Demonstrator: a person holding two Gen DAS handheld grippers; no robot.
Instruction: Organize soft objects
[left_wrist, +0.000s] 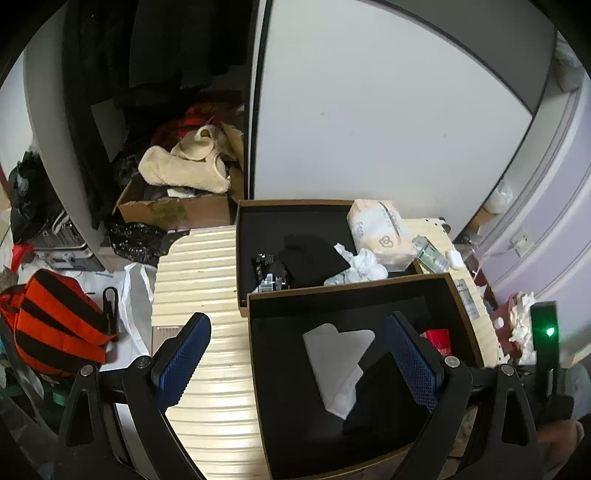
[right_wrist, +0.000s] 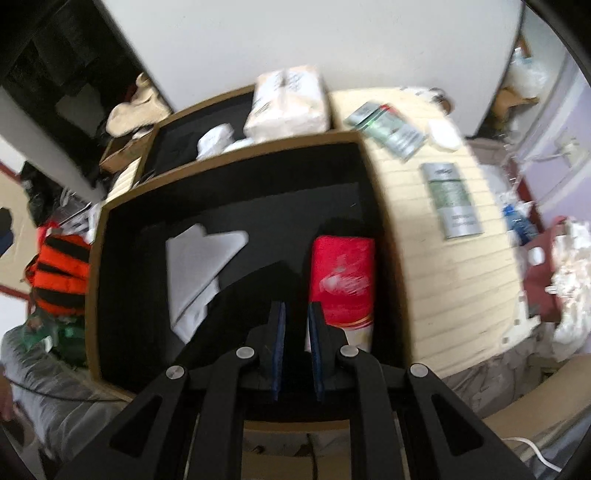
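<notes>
Two black-lined cardboard boxes stand on a cream slatted table. The near box (left_wrist: 255, 332) (right_wrist: 94, 258) holds a folded white cloth (left_wrist: 334, 365) (right_wrist: 199, 266), a black cloth (left_wrist: 380, 391) (right_wrist: 251, 295) and a red pack (left_wrist: 437, 338) (right_wrist: 343, 280). The far box (left_wrist: 238, 236) (right_wrist: 162, 129) holds a black cloth (left_wrist: 314, 254), crumpled white tissue (left_wrist: 360, 266) (right_wrist: 216, 138), a tissue pack (left_wrist: 380, 230) (right_wrist: 288, 105) and small black-and-silver items (left_wrist: 271, 275). My left gripper (left_wrist: 295, 354) is open and empty over the near box's left wall. My right gripper (right_wrist: 295, 314) is nearly shut with a narrow gap, empty, above the black cloth.
Silver-green packets (right_wrist: 452, 199) (right_wrist: 384, 129) and a white round case (right_wrist: 443, 134) lie on the table (left_wrist: 195, 266) right of the boxes. An orange-black striped bag (left_wrist: 55, 321), a white bag (left_wrist: 136, 295) and a cardboard box with a cream fleece (left_wrist: 184, 166) sit left. White wall behind.
</notes>
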